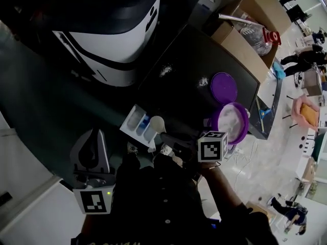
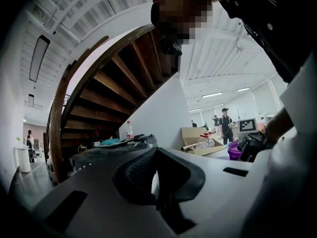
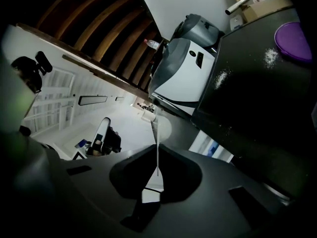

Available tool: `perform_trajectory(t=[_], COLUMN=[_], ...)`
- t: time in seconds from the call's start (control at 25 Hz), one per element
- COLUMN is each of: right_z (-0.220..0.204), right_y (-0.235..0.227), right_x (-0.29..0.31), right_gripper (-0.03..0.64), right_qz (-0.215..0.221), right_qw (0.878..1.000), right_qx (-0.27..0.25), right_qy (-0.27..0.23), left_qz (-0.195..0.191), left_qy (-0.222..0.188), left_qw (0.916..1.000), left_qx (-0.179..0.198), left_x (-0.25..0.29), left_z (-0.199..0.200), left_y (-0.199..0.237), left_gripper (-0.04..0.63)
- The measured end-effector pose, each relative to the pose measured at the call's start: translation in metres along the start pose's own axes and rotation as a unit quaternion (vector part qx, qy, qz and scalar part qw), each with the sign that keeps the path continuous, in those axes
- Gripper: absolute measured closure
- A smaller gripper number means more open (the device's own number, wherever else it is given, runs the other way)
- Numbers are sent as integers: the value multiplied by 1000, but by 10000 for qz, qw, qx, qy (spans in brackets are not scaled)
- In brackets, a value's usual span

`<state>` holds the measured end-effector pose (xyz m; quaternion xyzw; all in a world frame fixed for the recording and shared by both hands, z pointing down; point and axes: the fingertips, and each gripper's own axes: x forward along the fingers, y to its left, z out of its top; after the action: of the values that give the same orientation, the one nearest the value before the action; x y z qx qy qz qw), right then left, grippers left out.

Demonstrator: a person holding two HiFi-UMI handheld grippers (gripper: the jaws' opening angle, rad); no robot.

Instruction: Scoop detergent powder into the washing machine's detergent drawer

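Closest to the head camera is the person's dark clothing, with both marker cubes just beyond it. The right claw (image 3: 157,171) has its jaws together on the thin white handle of the scoop (image 1: 157,124). In the right gripper view the handle runs as a narrow strip out from between the jaws to the round bowl. That bowl sits over the right end of the detergent drawer (image 1: 137,122), which is pulled out and shows pale compartments and a blue one. Whether the bowl touches the drawer cannot be told, nor whether it carries powder.

The left claw (image 2: 156,175) is held low at the person's left, well apart from the drawer. It is aimed away towards a wooden staircase (image 2: 114,83). Its jaws are drawn together with only a sliver of light between them, and nothing is gripped.

Just right of the right claw's cube, the purple tub (image 1: 245,121) stands on the black table (image 1: 189,60) with white powder inside. Its purple lid (image 1: 224,87) lies flat just beyond it. Two small patches of spilled powder (image 1: 164,70) show on the table top near the lid. The white and grey washing machine (image 1: 120,34) stands beyond the drawer, to the left of the table.
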<state>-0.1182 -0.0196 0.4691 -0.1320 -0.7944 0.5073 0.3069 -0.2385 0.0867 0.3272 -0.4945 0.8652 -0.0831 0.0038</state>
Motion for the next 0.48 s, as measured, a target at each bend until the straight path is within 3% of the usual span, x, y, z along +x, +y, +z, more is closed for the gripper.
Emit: perform_trajectory(t=[0.48], right_z=[-64], right_y=[-89], right_x=[36], right_gripper=[583], right_qz=[-973], right_qw=[9935], right_qx=[-463], right_qy=[369], left_qz=[-208], left_qy=[305], left_qw=[9993], left_qx=[-98], left_x=[-2], left_z=[-31], left_y=[-6], left_gripper=[590])
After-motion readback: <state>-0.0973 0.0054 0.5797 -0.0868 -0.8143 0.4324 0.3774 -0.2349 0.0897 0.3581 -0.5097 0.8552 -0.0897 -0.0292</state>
